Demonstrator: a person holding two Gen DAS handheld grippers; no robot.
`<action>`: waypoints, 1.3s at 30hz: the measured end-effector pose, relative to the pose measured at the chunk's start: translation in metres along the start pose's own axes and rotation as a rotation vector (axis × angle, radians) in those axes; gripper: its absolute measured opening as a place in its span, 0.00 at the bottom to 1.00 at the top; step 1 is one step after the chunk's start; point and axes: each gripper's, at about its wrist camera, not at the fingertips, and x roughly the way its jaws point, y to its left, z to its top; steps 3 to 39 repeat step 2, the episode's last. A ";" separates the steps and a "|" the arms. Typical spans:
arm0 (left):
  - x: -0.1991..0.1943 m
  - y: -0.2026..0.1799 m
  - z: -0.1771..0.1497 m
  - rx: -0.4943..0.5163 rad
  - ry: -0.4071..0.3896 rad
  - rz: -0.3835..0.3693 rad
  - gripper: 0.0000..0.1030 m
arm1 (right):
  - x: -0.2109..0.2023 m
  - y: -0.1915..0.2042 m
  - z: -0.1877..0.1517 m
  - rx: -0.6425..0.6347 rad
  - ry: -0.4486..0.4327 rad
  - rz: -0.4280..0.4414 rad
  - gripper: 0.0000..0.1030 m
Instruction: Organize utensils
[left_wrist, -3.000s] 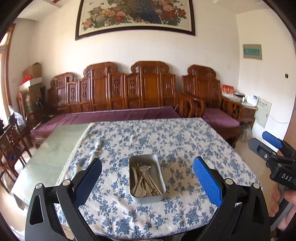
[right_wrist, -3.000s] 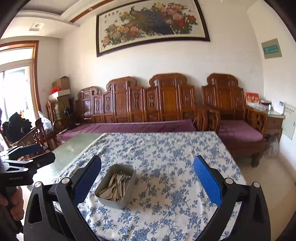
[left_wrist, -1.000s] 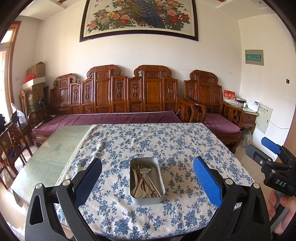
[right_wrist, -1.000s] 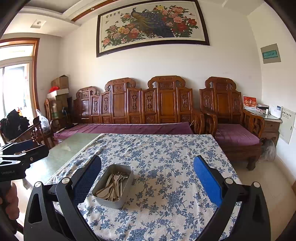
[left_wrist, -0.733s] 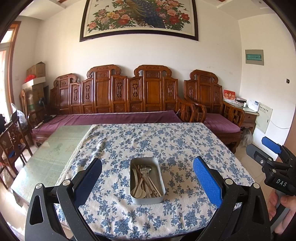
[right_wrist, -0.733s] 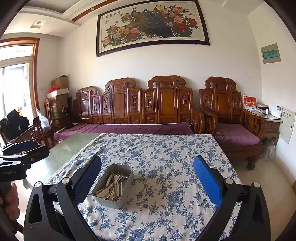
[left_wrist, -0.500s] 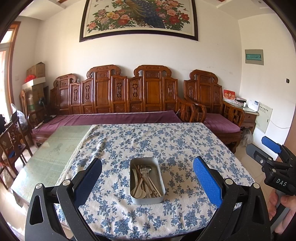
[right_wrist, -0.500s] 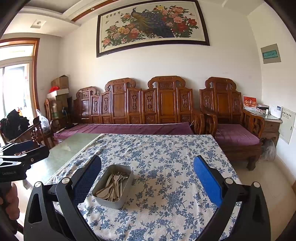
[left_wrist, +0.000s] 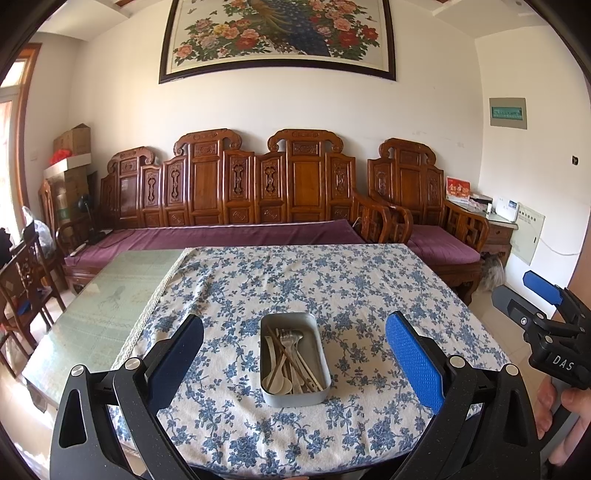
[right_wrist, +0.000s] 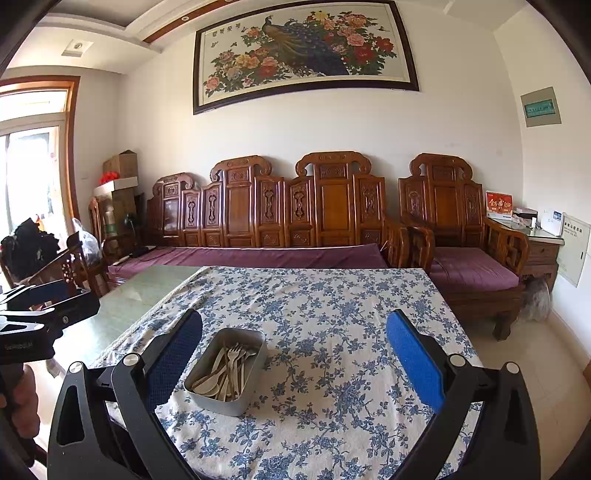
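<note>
Carved wooden sofa (left_wrist: 258, 192) with purple cushion along far wall, peacock-and-peony painting (left_wrist: 277, 33) above it, matching armchair (left_wrist: 424, 206) at far right. Worktop (left_wrist: 92, 314) in front, bare green surface on left, blue floral tablecloth (left_wrist: 332, 280) covering the rest. Metal tray (left_wrist: 295, 397) sits on the cloth near the near edge, roughly centred in the left wrist view; in the right wrist view it lies left of centre, just beside the left finger. Inside the tray, a jumbled pile of utensils (left_wrist: 291, 362): forks (right_wrist: 233, 354), pale spoons (left_wrist: 275, 384), chopsticks (left_wrist: 291, 358). Left gripper (left_wrist: 295, 354) hangs above the near edge, fingers (left_wrist: 413, 362) spread wide, grasping nothing, tray framed between them. Right gripper (right_wrist: 295, 354) likewise, fingers (right_wrist: 413, 358) released and empty, over the cloth right of the tray. Each gripper shows at the edge of the other's view with a hand (left_wrist: 569, 410) on its handle.
</note>
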 end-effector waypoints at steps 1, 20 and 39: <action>0.000 0.000 0.000 0.000 0.000 -0.001 0.92 | 0.000 0.000 0.000 0.000 0.000 -0.001 0.97; 0.000 -0.001 -0.001 0.001 0.000 0.000 0.92 | 0.000 0.000 0.000 0.001 0.000 0.000 0.97; 0.000 -0.001 -0.001 0.001 0.000 0.000 0.92 | 0.000 0.000 0.000 0.001 0.000 0.000 0.97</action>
